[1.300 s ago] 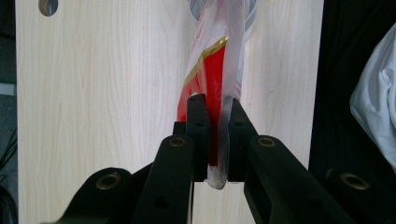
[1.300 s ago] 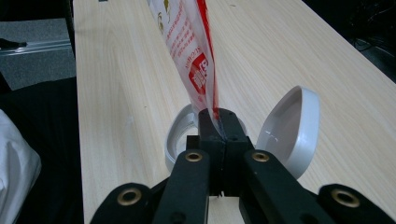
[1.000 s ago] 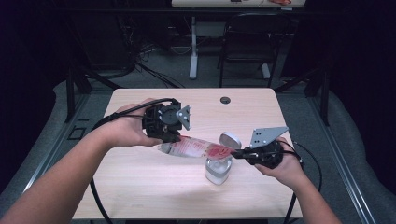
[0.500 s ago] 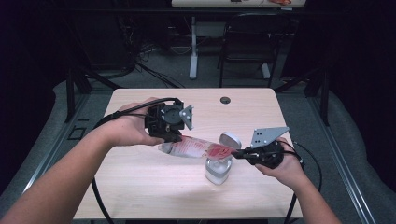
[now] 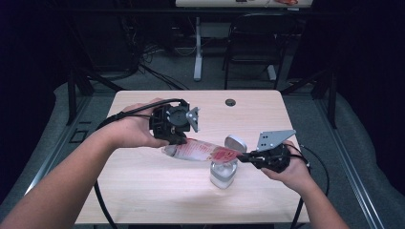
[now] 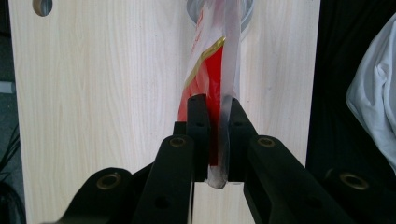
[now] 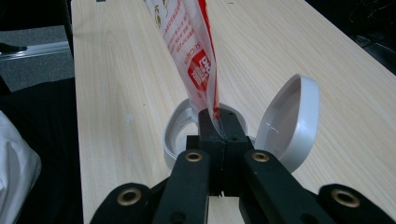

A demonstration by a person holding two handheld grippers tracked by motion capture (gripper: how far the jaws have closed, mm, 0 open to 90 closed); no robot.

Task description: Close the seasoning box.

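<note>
A clear and red plastic packet (image 5: 203, 151) hangs stretched between my two grippers above the wooden table (image 5: 143, 186). My left gripper (image 5: 177, 142) is shut on the packet's left end (image 6: 215, 88). My right gripper (image 5: 241, 156) is shut on the packet's other end (image 7: 198, 56). Right under that end stands a small white jar (image 5: 223, 174) with its hinged lid (image 5: 235, 142) flipped open. In the right gripper view the jar's open rim (image 7: 173, 135) sits just beyond the jaws, the lid (image 7: 289, 122) at the right.
A round cable hole (image 5: 231, 102) sits near the table's far edge. Beyond the table are a chair (image 5: 253, 43) and a desk leg (image 5: 197, 47) on a dark floor. Cables trail from both grippers off the table's sides.
My left gripper has lifted slightly and turned a little with the packet's end. The right gripper and the jar have stayed put.
</note>
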